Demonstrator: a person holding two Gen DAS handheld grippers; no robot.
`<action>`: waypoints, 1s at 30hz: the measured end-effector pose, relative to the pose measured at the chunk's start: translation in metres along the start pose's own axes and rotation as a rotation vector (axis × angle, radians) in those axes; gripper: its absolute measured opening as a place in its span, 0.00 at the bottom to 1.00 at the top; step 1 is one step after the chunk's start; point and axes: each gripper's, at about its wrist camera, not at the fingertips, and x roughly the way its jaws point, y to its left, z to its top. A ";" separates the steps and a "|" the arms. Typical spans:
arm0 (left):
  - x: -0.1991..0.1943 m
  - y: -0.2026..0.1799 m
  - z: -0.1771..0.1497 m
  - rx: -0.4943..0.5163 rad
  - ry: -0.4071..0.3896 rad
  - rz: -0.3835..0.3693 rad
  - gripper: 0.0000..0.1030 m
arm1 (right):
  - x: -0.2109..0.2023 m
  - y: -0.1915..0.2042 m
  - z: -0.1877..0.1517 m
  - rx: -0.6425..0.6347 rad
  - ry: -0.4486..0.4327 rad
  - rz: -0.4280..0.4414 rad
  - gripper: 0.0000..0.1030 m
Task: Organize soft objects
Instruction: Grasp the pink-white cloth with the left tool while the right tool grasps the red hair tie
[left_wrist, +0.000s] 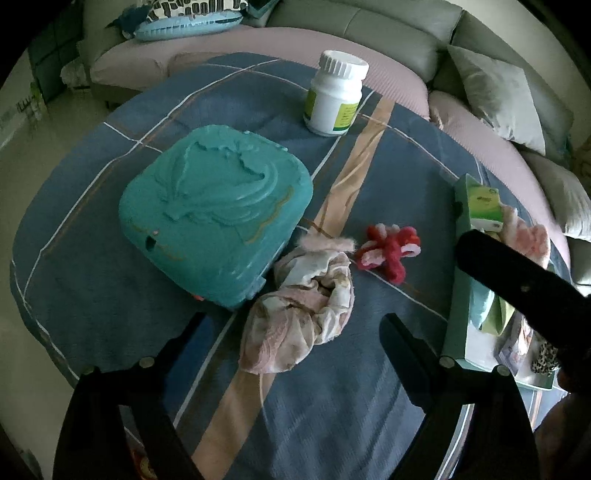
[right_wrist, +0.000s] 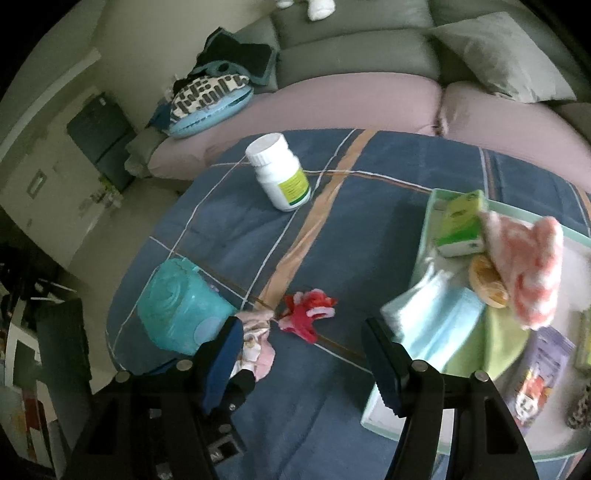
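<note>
- A crumpled pink-and-cream printed cloth bundle (left_wrist: 301, 310) is seen lying on the blue plaid tablecloth (left_wrist: 388, 206), its upper edge touching the front corner of a teal moulded plastic case (left_wrist: 216, 218).
- The left gripper (left_wrist: 291, 332) is held spread wide above this bundle; the cloth lies between the two fingers' lines and just ahead of the tips, and nothing is pinched.
- The bundle's long axis runs roughly along the gripper's forward line, so the fingers would close across its narrower width.
- A small red-and-pink fuzzy knitted toy (left_wrist: 389, 253) lies just beside the bundle, on its right, apart from it.
- The right gripper (right_wrist: 303, 339) is partly spread and empty; the red toy is seen ahead of it, nearer its left finger, with the bundle's edge behind that finger.
- A pale green shallow tray (right_wrist: 430, 210) at the right already holds folded cloths, a green tissue pack and a pink-white fluffy item.
- The left hand is judged nearer the bundle, the right nearer the toy and tray.
- A white plastic pill bottle (left_wrist: 334, 98) stands well apart at the far side.
</note>
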 end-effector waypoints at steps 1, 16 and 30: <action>0.001 0.000 0.001 -0.002 0.000 0.001 0.89 | 0.004 0.001 0.001 -0.001 0.007 0.002 0.67; 0.012 0.008 0.008 0.001 0.030 0.006 0.84 | 0.043 -0.011 0.004 0.067 0.081 -0.007 0.56; 0.020 0.012 0.010 -0.005 0.054 -0.006 0.76 | 0.070 -0.019 0.009 0.116 0.113 -0.005 0.52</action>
